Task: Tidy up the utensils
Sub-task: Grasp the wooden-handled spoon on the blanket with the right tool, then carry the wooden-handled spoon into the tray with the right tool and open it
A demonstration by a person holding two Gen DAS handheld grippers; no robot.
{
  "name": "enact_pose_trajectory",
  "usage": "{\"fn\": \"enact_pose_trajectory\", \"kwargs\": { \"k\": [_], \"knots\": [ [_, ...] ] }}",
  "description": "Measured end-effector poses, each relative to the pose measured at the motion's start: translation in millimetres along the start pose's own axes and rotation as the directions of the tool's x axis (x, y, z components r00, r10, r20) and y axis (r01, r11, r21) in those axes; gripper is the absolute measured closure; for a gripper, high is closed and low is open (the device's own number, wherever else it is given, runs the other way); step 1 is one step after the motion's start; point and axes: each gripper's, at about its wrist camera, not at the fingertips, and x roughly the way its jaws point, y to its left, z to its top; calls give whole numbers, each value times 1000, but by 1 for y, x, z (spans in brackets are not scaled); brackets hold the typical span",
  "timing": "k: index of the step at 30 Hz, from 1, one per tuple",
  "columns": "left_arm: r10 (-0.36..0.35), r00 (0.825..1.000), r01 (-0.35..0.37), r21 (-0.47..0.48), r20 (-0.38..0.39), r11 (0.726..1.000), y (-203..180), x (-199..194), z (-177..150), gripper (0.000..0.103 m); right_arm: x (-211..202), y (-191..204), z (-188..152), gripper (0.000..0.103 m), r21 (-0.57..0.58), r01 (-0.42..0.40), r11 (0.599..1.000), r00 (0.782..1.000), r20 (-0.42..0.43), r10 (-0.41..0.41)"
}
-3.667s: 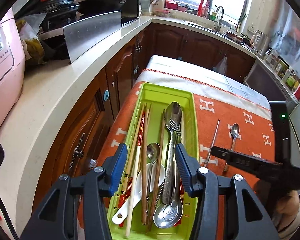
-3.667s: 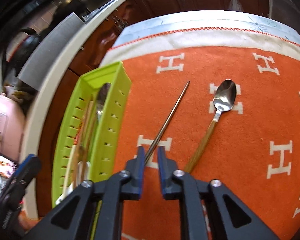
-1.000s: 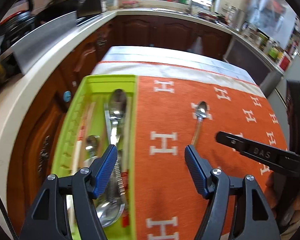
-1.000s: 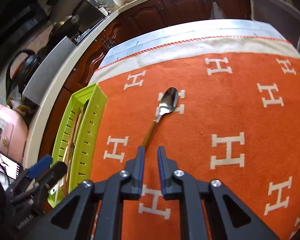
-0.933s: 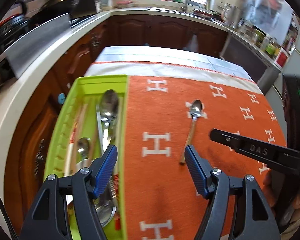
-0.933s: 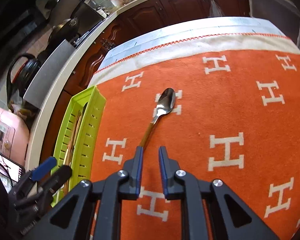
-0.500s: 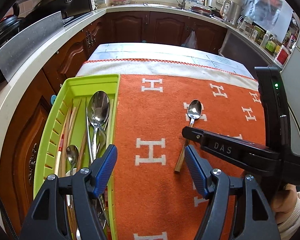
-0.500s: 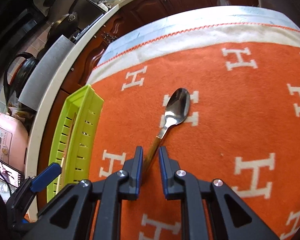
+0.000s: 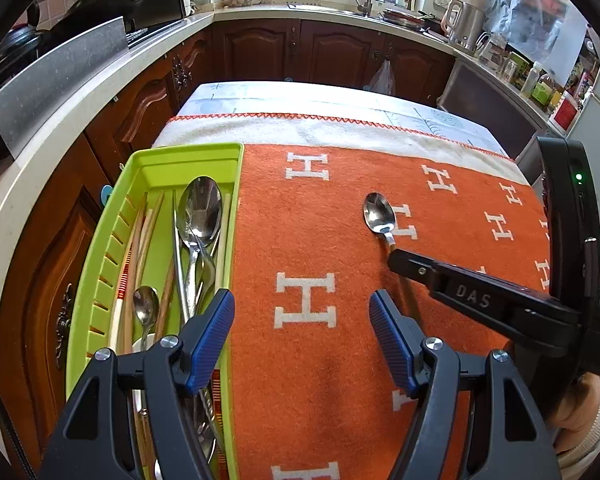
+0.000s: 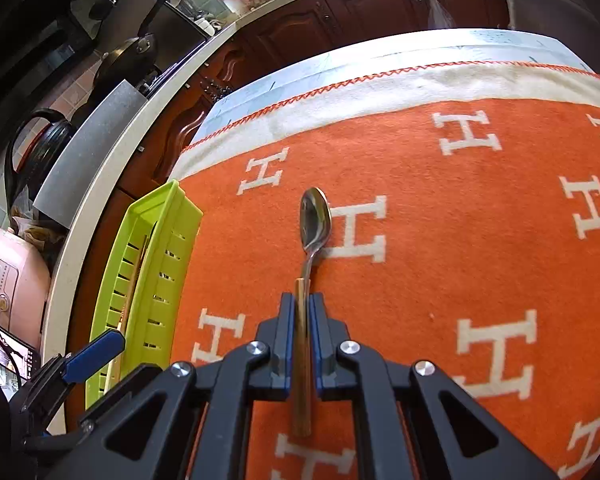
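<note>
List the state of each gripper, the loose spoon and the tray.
Left gripper: open, holding nothing, above the blanket's tray side.
Right gripper: fingers close around the spoon handle, contact unclear.
Gold-handled spoon: lying flat on the orange blanket.
Green tray: holds spoons and chopsticks.

The woollen table blanket (image 10: 440, 240) was bright orange, patterned with repeated white H letters, and had a cream border edged in red zigzag stitching. The slotted plastic utensil tray (image 9: 112, 216) was lime green. The small metal spoon (image 10: 315, 220) had a shiny silver bowl and a golden-brown handle. Both black-framed grippers carried blue ribbed pads (image 9: 214, 326). One chopstick in the tray (image 9: 123, 280) showed red and white bands. The kitchen cabinets (image 9: 332, 50) were dark reddish brown.
</note>
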Motion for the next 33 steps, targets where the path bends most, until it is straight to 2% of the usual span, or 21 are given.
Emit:
{"fn": "enact_pose_trajectory", "kwargs": {
  "k": [4,9,15,17,19,26,31,33],
  "knots": [
    [21,1000,-21,-3,9,1000,5,-10,-4,34,-13,0,-5,96,15,-14,1000,1000,-2,14],
    [44,999,-43,-34,22,998,21,-28,-9,29,-37,20,-14,96,-13,-51,999,999,9,51],
    [99,994,-96,-66,41,993,44,-50,-14,14,-56,50,-27,96,-50,-101,994,995,-4,100],
    [135,990,-131,-85,35,988,52,-54,-15,3,-60,60,-31,96,-66,-109,992,994,-8,109],
    [162,986,-157,-111,36,981,64,-58,-15,2,-63,69,-33,96,-77,-119,990,993,-16,119],
    [191,981,-179,-225,35,958,103,-72,-13,2,-60,116,-28,96,-121,-157,980,987,-40,154],
    [224,974,-210,-253,29,944,117,-76,-16,2,-49,152,-20,96,-162,-156,974,988,-33,153],
    [231,973,-217,-266,22,939,122,-76,-19,2,-39,164,-18,95,-176,-166,970,985,-74,155]
  ]
}}
